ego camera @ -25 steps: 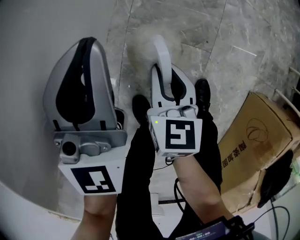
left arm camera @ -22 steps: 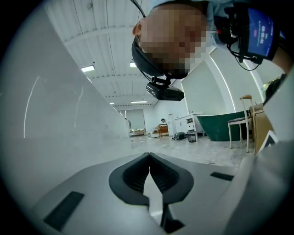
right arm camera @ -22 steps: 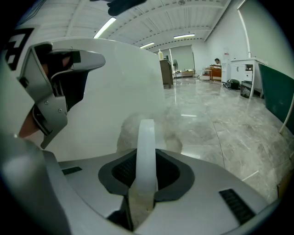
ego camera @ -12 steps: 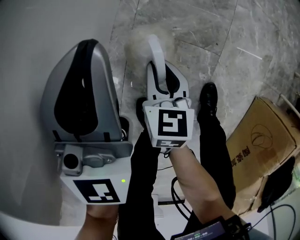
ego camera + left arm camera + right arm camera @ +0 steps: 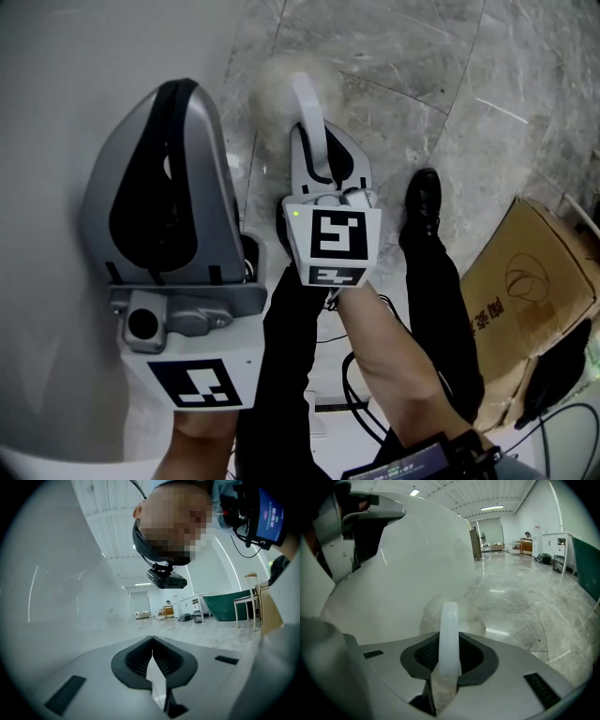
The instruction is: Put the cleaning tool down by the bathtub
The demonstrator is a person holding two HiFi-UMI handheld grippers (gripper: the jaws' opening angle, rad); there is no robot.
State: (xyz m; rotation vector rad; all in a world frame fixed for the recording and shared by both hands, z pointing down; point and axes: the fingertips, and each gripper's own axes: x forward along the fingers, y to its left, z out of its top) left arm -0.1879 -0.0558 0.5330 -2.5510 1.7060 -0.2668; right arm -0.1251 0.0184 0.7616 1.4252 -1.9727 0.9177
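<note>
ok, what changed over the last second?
The right gripper carried the brush slightly forward and toward the bathtub. Nothing gripped or released: it is still clamped on the handle. The left gripper stayed shut, empty, beside the tub.

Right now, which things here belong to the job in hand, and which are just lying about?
Job:
- cleaning tool, its handle clamped in the right gripper
- bathtub, the white wall beside it
- floor by the tub

Lying about:
- cardboard box
- chair far across the room
- left gripper, shut on nothing
</note>
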